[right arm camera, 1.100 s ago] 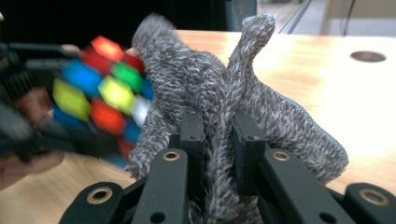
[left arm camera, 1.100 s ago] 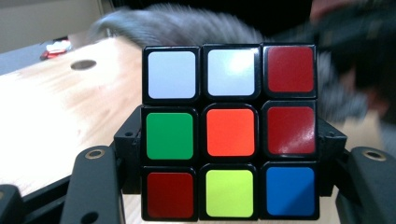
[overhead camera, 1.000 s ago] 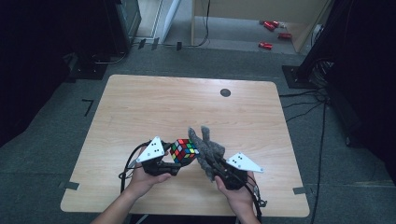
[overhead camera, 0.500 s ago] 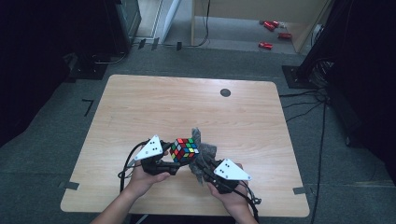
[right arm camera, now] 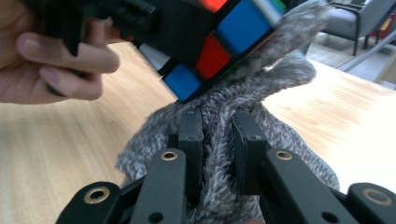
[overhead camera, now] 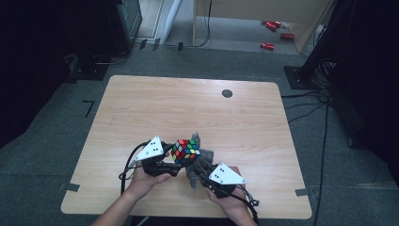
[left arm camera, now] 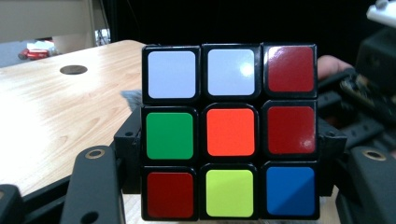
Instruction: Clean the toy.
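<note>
One puzzle cube [overhead camera: 185,150] and one grey cloth [overhead camera: 201,165] are held above one wooden bench [overhead camera: 141,108]. Two grippers are in use: the left gripper [overhead camera: 175,162], the right gripper [overhead camera: 203,175]. Three red things [overhead camera: 275,32] lie on the floor beyond.

The far half of the desk [overhead camera: 155,103] is left free for passing. The near middle is blocked by the cube [overhead camera: 185,151] and the grey cloth [overhead camera: 202,162], which are touching.

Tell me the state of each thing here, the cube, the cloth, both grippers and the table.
Cube: scrambled, clamped in the left gripper.
Grey cloth: bunched, pressed against the cube.
Left gripper: shut on the cube.
Right gripper: shut on the cloth.
Table: bare wood under both.
</note>
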Tool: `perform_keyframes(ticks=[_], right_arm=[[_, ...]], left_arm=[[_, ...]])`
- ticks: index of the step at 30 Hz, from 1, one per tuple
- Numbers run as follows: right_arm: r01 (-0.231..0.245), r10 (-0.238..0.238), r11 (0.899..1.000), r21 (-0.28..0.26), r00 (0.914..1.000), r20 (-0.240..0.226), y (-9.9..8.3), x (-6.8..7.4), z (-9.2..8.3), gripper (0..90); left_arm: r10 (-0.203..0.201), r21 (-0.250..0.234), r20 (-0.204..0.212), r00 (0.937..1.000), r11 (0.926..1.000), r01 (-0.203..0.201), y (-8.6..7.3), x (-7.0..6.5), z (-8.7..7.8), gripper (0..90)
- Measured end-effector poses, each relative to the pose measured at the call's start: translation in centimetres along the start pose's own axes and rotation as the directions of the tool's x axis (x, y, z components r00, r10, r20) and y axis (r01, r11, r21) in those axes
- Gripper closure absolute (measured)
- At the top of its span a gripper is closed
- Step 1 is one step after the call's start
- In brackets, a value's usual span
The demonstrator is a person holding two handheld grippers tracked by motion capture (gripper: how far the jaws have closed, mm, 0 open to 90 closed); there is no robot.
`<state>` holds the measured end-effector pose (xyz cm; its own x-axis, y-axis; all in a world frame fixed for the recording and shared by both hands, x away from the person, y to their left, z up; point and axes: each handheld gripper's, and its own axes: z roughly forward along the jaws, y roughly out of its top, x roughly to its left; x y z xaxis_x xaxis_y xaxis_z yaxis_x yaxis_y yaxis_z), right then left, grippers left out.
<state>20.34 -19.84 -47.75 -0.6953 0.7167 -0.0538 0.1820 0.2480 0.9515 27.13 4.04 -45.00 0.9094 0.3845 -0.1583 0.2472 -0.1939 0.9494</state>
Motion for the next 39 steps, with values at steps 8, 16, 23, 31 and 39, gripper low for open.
perform_keyframes(ticks=[8, 16, 23, 31, 39], right_arm=[[-0.01, 0.01, 0.999, -0.031, 0.9998, 0.017, 0.2, -0.4, -0.6, 77.4], [0.024, -0.023, 0.999, -0.032, 0.9996, 0.014, 0.3, -0.3, -0.5, 77.5], [0.052, -0.052, 0.999, -0.009, 0.9986, -0.012, -0.2, 0.6, -0.1, 77.5], [0.081, -0.081, 0.996, -0.031, 0.9967, -0.006, 0.1, 0.2, -0.4, 77.6], [0.12, -0.12, 0.993, -0.021, 0.9927, -0.005, -0.3, 0.7, 0.1, 78.0]], left_arm=[[0.008, 0.005, 0.005, 1.0, 1.0, -0.008, 0.1, -0.4, 0.2, 34.9], [-0.001, 0.006, -0.001, 1.0, 1.0, 0.001, -0.1, 0.0, -0.1, 34.9], [-0.003, 0.004, -0.007, 1.0, 1.0, 0.003, 0.0, 0.0, -0.2, 34.9], [-0.008, 0.007, -0.003, 1.0, 0.9999, 0.008, -0.1, 0.2, -0.2, 34.9], [-0.017, 0.003, 0.006, 0.9998, 0.9999, 0.017, 0.0, 0.1, -0.2, 34.9]])
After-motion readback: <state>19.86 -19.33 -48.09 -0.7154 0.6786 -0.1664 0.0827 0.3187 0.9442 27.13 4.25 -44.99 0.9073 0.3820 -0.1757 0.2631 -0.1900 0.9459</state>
